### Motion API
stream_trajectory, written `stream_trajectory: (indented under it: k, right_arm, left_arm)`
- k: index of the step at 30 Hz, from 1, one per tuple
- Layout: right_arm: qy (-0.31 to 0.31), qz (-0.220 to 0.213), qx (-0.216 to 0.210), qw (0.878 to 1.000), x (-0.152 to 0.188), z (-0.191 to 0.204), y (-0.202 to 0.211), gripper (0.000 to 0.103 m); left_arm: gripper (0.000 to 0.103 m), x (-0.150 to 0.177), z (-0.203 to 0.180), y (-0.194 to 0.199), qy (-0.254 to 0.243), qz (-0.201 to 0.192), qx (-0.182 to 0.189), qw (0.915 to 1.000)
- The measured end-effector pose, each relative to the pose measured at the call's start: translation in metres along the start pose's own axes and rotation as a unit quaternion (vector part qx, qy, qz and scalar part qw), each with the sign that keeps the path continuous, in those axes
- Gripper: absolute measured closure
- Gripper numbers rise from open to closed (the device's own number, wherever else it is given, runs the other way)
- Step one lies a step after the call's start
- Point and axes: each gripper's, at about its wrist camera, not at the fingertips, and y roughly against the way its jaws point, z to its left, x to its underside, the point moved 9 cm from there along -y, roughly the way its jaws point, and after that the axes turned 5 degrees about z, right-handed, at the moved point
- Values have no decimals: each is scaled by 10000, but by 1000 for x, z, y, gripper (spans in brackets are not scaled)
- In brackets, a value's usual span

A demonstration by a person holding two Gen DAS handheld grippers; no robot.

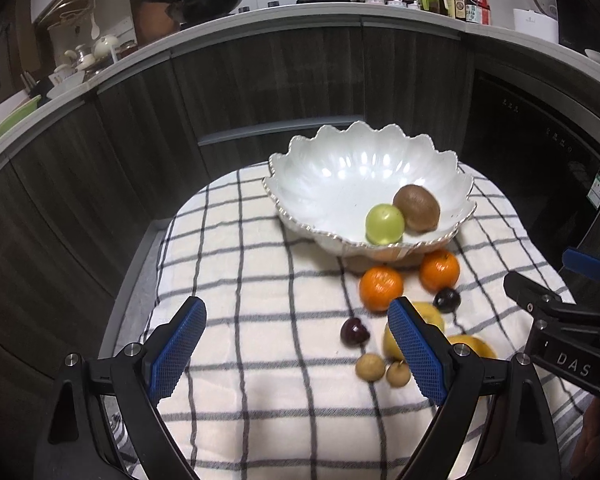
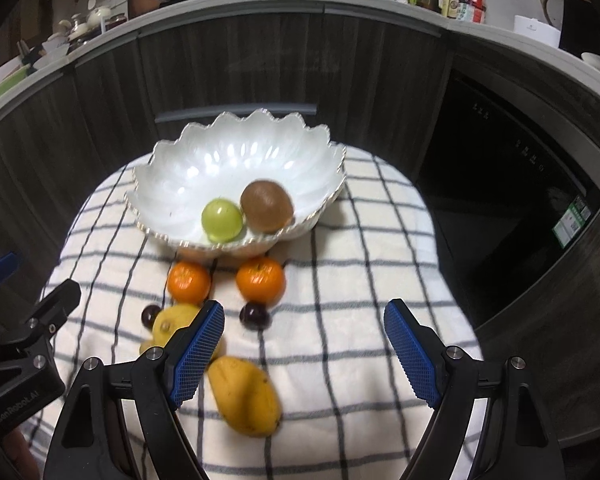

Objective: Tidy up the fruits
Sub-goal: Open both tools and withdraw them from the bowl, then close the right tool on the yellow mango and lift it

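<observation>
Dim kitchen, bright centre, heavy fisheye on both wrist views.
You get overhead glare spots inside the white bowl [image 1: 363, 176]; the checked cloth [image 1: 260, 320] is well lit, the cabinets behind are dark. Corners vignette to black, the counter edge bows. The mango [image 2: 246, 398] and nearby fruit smear with motion blur.

Left tool [image 1: 296, 344]: black plastic frame with two curved arms, each ending in a blue pad [image 1: 178, 352] with cross-hatched face and ridged edge. Round silver screws at the finger pivots. Right tool [image 2: 303, 348]: same build, same blue pads [image 2: 409, 354]. White lettering "DAS" on the right tool's black body in the left wrist view; the left tool's side lettering is blurred.
</observation>
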Motion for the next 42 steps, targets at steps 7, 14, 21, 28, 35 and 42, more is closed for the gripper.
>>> stream_trajectory:
  k: [7, 14, 21, 28, 35, 42]
  right_arm:
    - [116, 187, -59, 9997, 23, 16, -16, 20]
    - [277, 373, -83, 9989, 43, 28, -35, 20]
    - [342, 518, -180, 9979, 55, 34, -51, 20]
    - [403, 635, -271, 9968, 63, 39, -60, 27]
    - [520, 713, -416, 9952, 68, 47, -65, 45]
    - [436, 688, -520, 9953, 66, 42, -58, 47]
  left_arm:
    - [10, 22, 9, -9, 57, 110, -64, 9999]
    - [10, 41, 17, -21, 152, 43, -230, 9996]
    - [10, 53, 18, -35, 191, 163, -198, 9995]
    - [10, 62, 19, -44, 220, 353, -153, 9990]
    - [10, 64, 19, -45, 207, 390, -157, 9989]
    - [10, 59, 13, -41, 155, 345, -97, 9992]
